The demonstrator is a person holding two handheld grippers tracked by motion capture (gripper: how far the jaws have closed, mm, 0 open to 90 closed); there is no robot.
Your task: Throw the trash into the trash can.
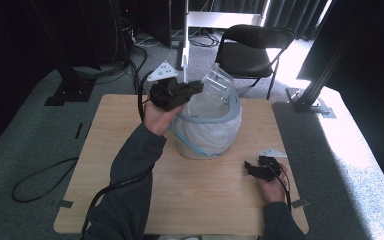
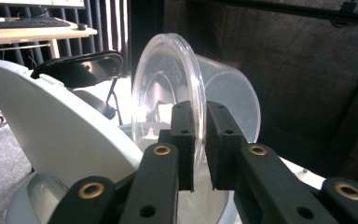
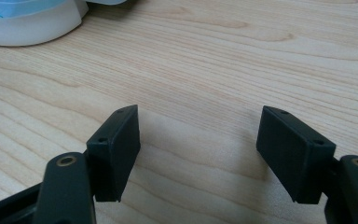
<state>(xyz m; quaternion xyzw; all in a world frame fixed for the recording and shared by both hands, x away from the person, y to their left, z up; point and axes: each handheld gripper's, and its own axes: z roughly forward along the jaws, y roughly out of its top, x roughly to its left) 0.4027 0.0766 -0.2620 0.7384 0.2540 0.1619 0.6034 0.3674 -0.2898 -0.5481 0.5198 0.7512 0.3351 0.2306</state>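
A clear plastic container (image 1: 217,82) hangs tilted over a pale bin (image 1: 232,117) lined with a white bag, at the far middle of the wooden table (image 1: 205,195). My left gripper (image 1: 199,89) is shut on its thin wall near the rim. In the left gripper view the container (image 2: 168,79) stands on edge between the two pads of my left gripper (image 2: 199,126), and the bin's raised white lid (image 2: 51,126) is at the left. My right gripper (image 1: 251,169) rests low at the table's right front. In its own view my right gripper (image 3: 198,140) is open over bare wood.
A black folding chair (image 1: 252,47) stands behind the table. A black cable (image 1: 40,180) loops on the carpet at the left. Metal stand feet (image 1: 310,102) sit by the table's far corners. A desk with a keyboard (image 2: 28,22) is far off.
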